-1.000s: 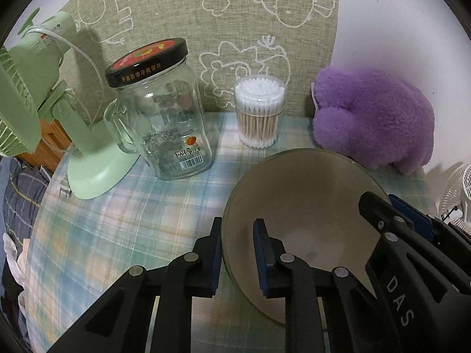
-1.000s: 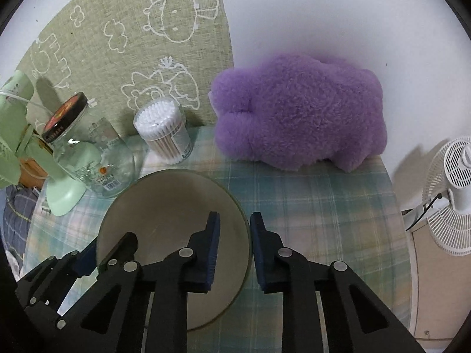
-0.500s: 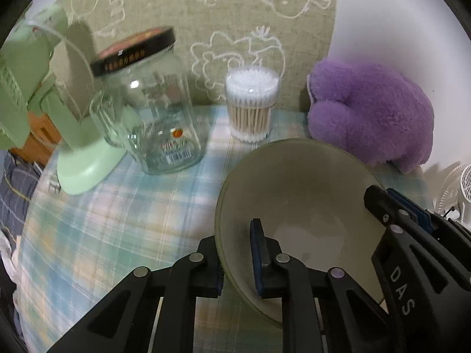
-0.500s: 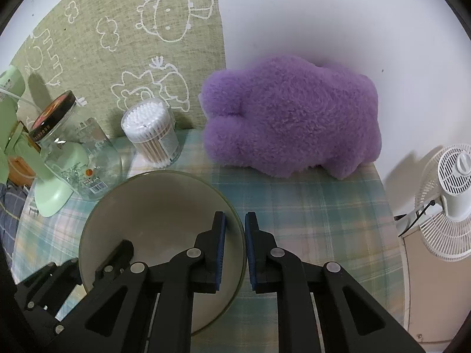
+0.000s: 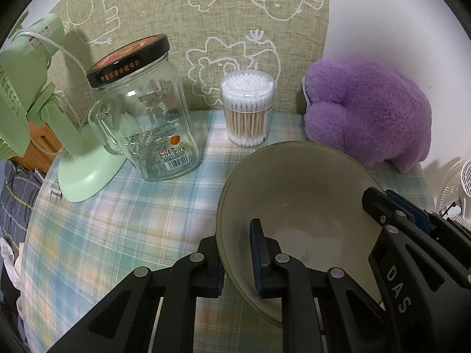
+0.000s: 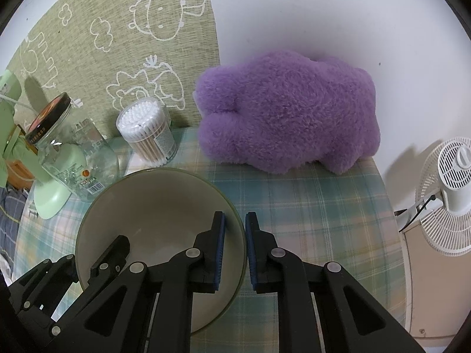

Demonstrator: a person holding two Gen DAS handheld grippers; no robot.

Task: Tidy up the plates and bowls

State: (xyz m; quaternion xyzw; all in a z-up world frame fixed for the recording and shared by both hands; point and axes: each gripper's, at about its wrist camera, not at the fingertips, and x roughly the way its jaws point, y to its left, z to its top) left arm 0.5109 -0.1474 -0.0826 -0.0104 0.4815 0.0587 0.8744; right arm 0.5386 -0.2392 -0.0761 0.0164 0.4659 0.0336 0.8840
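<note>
Your left gripper point(image 5: 237, 257) is clamped on the bowl point(image 5: 297, 194), gripping its near-left rim: one pad outside the wall, the other inside. Up and left of that gripper stands a green desk fan point(image 5: 44, 111) on the plaid tablecloth point(image 5: 123, 220), base just beside a lidded glass jar point(image 5: 144, 111). Straight ahead of the gripper, past the bowl's far rim, a tub of cotton swabs point(image 5: 248, 108) sits against the patterned backdrop. Ahead and to the right, a purple plush toy point(image 5: 368, 111) lies close behind the bowl.

Your right gripper point(image 6: 235, 253) is also grasping the bowl point(image 6: 153, 206), on its right rim: left pad inside, right pad outside over the tablecloth point(image 6: 309, 220). Bowl sits mostly left of this gripper, with your left gripper point(image 6: 88, 261) reaching onto its opposite edge at lower left. Far left of it the jar point(image 6: 67, 153), then the swabs point(image 6: 147, 132), the plush toy point(image 6: 288, 111) straight ahead, and a white fan point(image 6: 450, 194) off the table edge to the right.
</note>
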